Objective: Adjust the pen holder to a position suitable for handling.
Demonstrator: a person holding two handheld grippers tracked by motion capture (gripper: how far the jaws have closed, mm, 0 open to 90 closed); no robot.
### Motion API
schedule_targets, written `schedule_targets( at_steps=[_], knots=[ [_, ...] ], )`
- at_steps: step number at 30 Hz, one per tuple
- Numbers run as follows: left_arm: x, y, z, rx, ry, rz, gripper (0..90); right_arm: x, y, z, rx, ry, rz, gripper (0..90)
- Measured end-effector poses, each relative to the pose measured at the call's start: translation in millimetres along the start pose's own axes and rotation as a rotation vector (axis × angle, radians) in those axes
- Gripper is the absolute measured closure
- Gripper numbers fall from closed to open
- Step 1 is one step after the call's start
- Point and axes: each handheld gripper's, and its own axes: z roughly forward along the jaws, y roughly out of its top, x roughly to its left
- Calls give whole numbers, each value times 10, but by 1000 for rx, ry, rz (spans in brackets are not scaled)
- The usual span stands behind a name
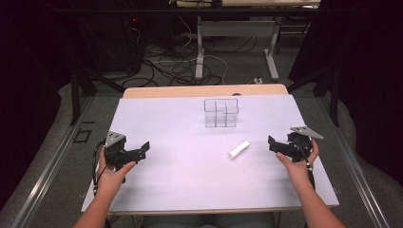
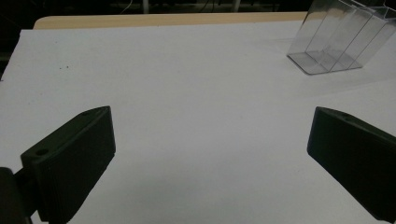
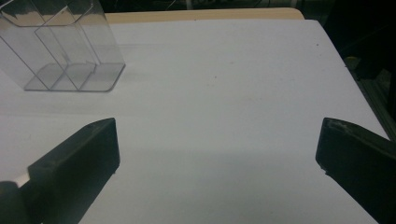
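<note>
A clear plastic organizer with inner dividers stands upright at the back middle of the white table; it shows at the upper right in the left gripper view and upper left in the right gripper view. A small white stick-shaped object lies flat in front of it, slightly right. My left gripper hovers at the table's left, open and empty. My right gripper sits at the table's right, open and empty, a little right of the white object.
The white table top has a wooden strip along its far edge. Beyond it are table legs and tangled cables on the floor. Dark curtains flank both sides.
</note>
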Motion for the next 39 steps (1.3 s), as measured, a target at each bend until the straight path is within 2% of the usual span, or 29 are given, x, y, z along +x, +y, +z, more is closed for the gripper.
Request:
schedule_targets(
  at_steps=[3,5,7,8,10,12,17,20,22,23,25,26,32,33,39],
  knots=[
    [-8,-3,8,8,-1,4,10,34,1,13,9,16,-19,0],
    [-10,-2,5,4,-3,3,10,71,8,26,-7,19,-40,0],
    [-9,-2,2,4,-3,1,10,111,38,33,-1,17,-51,55],
    [-7,-4,-1,5,-2,0,10,111,38,33,-1,17,-51,55],
    [-3,-10,-7,9,-1,-2,10,167,120,39,-5,46,-82,165],
    [3,-12,-15,8,3,-5,11,218,183,28,0,63,-118,188],
    [3,-10,-26,3,12,-6,13,343,383,49,-16,107,-120,285],
    [3,-12,-21,4,13,-2,14,399,526,107,-21,136,-111,286],
    [4,-14,-18,5,12,-3,14,418,573,121,-25,138,-112,286],
    [5,-17,-17,8,12,-2,14,463,664,154,-28,149,-114,282],
    [10,-21,-14,13,12,0,15,482,708,171,-29,157,-123,270],
    [11,-23,-12,12,12,-2,15,526,790,204,-22,163,-119,263],
    [12,-32,-8,17,10,-4,16,618,953,287,-27,159,-139,314],
    [12,-33,-9,19,8,-6,16,638,1004,352,-20,158,-141,342],
    [16,-38,-8,21,9,-8,19,695,1063,497,6,153,-148,370]
  ],
)
